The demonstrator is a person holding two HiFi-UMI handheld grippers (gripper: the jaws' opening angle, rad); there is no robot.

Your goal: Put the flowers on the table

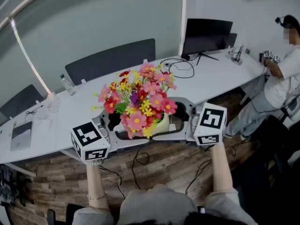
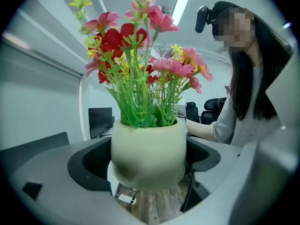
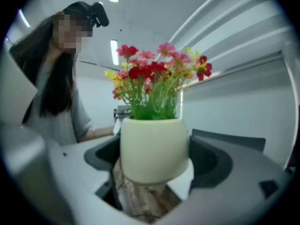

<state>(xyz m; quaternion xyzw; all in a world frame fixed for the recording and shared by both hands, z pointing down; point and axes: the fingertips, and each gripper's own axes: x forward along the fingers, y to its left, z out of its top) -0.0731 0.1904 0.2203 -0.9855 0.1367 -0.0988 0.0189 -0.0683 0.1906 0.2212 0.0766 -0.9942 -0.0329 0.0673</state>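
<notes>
A cream pot [image 1: 162, 124] of pink, red and yellow flowers [image 1: 140, 100] hangs in the air just off the front edge of the long white table [image 1: 215, 81], over the wood floor. My left gripper [image 1: 123, 131] reaches in from the left and my right gripper [image 1: 176, 121] from the right. Each has its jaws spread wide around the pot's sides. In the left gripper view the pot [image 2: 149, 149] fills the gap of the left gripper [image 2: 149, 161] and touches both dark pads. The right gripper view shows the pot [image 3: 154, 144] wedged the same way in the right gripper [image 3: 154, 158].
On the table stand a monitor [image 1: 206, 34], a water bottle [image 1: 67, 84], a laptop [image 1: 21, 137] and loose cables [image 1: 178, 67]. Grey chairs [image 1: 110, 57] line the far side. A seated person [image 1: 281, 74] is at the table's right end. Cables trail on the floor [image 1: 140, 161].
</notes>
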